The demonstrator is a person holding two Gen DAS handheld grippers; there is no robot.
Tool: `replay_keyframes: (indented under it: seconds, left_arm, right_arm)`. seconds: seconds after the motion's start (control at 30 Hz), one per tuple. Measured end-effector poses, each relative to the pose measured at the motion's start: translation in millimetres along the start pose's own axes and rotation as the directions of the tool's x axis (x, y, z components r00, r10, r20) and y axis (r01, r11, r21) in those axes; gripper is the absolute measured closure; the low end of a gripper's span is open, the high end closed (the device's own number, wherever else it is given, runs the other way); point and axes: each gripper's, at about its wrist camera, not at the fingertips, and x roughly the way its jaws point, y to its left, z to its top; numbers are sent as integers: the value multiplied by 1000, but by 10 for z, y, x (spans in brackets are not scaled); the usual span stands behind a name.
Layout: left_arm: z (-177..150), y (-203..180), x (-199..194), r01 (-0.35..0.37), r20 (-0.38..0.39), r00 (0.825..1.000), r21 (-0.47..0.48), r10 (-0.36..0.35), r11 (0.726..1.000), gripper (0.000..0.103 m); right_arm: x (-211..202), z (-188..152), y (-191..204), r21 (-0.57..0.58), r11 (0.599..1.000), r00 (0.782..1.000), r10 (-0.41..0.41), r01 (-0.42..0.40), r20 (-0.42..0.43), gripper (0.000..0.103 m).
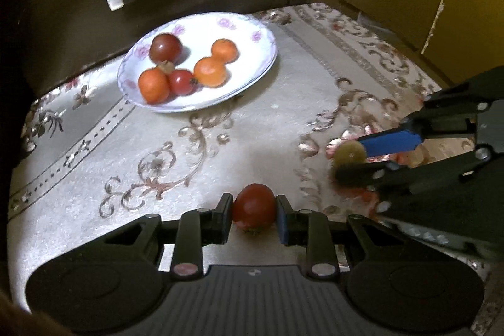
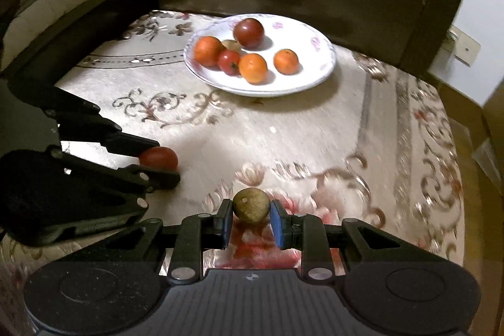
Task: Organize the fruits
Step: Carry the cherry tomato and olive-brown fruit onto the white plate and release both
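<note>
Left gripper [image 1: 254, 211] clenched on red fruit [image 1: 254, 207]; right gripper [image 2: 250, 214] grasping brownish-green fruit [image 2: 251, 205]. Plate [image 1: 252, 74] with 5 fruits lies far ahead, nearer the left.

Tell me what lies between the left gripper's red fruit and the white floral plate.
Only bare patterned cloth separates the red fruit from the white floral plate, seen in both wrist views.

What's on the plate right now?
The plate holds a dark red fruit, three orange fruits and a small tomato. A brownish fruit sits mostly hidden behind them.
</note>
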Motion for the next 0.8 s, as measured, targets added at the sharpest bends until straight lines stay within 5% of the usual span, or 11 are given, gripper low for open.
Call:
replay_keyframes:
  seconds: [0.8]
  left_arm:
    - [298, 193, -26, -86, 53, 995, -56, 89, 995, 69]
  right_arm:
    - [-51, 244, -5, -2, 1000, 995, -22, 23, 99, 80]
